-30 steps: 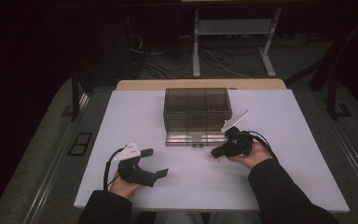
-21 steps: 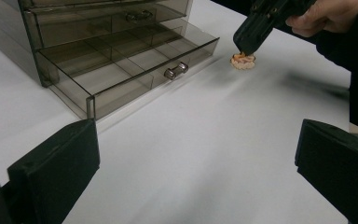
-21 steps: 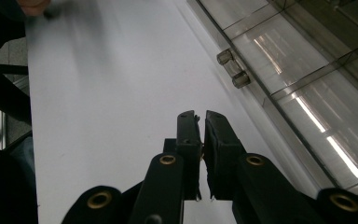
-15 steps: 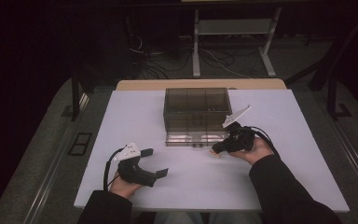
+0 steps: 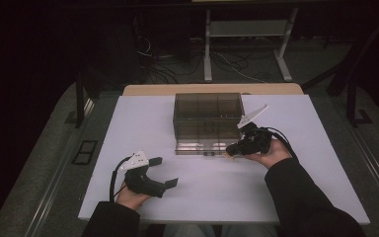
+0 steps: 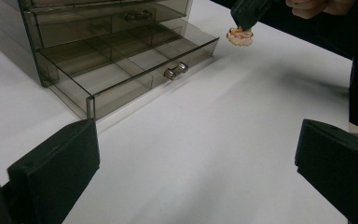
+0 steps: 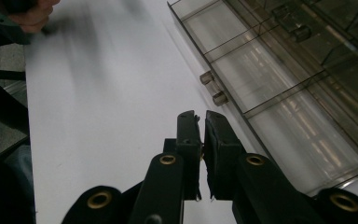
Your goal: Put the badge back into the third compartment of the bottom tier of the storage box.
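- At 3 o'clock of the open drawer (image 6: 135, 70), right claw (image 5: 233, 149) grips a small flat charm (image 6: 240, 36);
- Left claw (image 5: 167, 171) gapes wide over the bench (image 5: 217, 187).

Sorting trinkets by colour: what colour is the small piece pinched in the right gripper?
The small scalloped piece looks cream and pinkish-orange, best in the left gripper view, pinched by the right gripper.

shut tongs (image 7: 201, 122), open drawer (image 7: 279, 100), table (image 7: 98, 116)
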Available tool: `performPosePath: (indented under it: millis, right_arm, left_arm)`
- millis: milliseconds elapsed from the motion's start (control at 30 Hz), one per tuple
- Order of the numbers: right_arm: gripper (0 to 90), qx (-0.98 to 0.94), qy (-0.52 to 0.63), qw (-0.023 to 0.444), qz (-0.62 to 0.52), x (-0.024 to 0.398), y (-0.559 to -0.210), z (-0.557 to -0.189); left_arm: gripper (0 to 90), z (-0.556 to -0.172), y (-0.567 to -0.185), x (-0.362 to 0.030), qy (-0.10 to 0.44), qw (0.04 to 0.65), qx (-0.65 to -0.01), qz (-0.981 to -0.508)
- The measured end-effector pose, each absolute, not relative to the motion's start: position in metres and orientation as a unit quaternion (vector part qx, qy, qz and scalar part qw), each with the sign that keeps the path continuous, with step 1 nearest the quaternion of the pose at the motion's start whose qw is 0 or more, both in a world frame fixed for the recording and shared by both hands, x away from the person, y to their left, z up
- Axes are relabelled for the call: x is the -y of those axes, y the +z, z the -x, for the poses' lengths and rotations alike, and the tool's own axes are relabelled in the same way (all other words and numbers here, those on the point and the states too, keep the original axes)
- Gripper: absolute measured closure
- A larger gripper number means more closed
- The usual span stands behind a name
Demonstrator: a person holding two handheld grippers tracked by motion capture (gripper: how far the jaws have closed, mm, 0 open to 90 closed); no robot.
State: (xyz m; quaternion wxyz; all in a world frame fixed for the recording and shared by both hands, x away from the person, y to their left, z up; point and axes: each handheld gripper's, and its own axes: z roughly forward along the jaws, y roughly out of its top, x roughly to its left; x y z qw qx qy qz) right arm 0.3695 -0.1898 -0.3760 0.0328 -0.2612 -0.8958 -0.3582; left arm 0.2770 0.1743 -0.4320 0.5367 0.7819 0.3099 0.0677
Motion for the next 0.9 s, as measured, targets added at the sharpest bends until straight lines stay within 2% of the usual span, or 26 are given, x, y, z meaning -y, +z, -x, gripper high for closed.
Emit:
performPosePath:
  millis: [900]
  right_arm:
    - [83.5,0.885,-0.366,0.000,0.287,0.206,-0.363,-0.398]
  left_arm:
    - [0.0,-0.277,-0.432,-0.174,0.067,0.537,-0.309,-0.782]
